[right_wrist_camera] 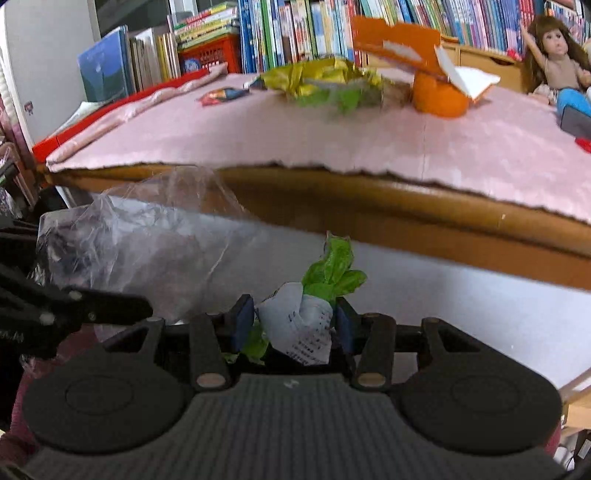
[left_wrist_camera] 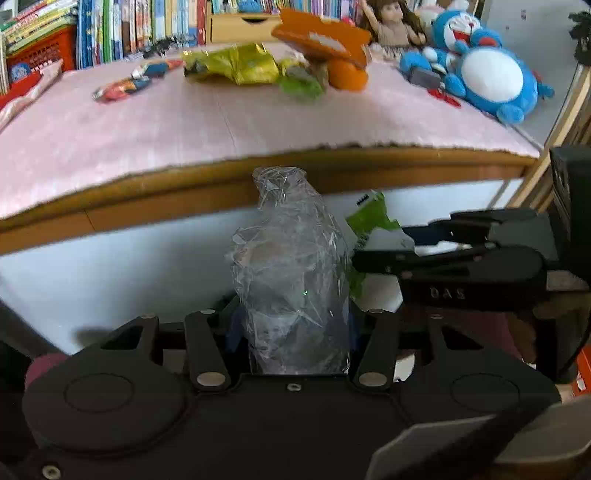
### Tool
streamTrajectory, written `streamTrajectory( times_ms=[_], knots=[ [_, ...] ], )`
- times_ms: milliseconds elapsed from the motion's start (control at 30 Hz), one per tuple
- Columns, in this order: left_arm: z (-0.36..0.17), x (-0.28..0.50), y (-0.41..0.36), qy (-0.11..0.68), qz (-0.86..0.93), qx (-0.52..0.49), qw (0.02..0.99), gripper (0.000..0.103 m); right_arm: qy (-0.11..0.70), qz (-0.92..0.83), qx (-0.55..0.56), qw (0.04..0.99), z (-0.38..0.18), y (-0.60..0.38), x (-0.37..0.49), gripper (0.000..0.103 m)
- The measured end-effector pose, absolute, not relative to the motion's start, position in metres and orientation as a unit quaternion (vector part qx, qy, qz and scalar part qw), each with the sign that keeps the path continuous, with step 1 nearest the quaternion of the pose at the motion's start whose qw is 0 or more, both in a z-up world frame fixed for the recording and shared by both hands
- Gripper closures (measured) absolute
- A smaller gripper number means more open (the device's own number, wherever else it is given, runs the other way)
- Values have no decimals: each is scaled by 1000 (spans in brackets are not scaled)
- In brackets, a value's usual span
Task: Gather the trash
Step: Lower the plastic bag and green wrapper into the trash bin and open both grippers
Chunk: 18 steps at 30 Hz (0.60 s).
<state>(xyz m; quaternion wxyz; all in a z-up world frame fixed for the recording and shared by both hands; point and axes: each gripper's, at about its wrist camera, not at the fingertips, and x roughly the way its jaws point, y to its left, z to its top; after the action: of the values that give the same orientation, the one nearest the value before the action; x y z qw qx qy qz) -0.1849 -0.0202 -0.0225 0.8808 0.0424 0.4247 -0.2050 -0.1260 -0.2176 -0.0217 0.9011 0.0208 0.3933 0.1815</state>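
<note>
Though crumpled, clear plastic wrap (left_wrist_camera: 291, 273)

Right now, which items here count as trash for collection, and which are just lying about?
Job:
clear plastic bag, in left gripper
green-and-white wrapper, in right gripper
yellow-green wrappers
red snack packet

Lying about:
Doraemon plush
doll
books

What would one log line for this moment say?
left gripper: shut on clear plastic bag | right gripper: shut on green-and-white wrapper | both below table edge | more wrappers on table
</note>
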Motion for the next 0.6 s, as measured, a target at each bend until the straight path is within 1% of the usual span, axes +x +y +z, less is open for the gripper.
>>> streamTrajectory(
  times_ms=[233, 600],
  knots=[
    [-39, -183, -24, 449, -192, 44, 872, 55, 418, 185, 24, 889, -37, -222, -124, 51],
    [-88, -134, -29, 546, -160, 37, 821, 54, 458, 207, 10, 864, -64, -220, -110, 51]
  ],
)
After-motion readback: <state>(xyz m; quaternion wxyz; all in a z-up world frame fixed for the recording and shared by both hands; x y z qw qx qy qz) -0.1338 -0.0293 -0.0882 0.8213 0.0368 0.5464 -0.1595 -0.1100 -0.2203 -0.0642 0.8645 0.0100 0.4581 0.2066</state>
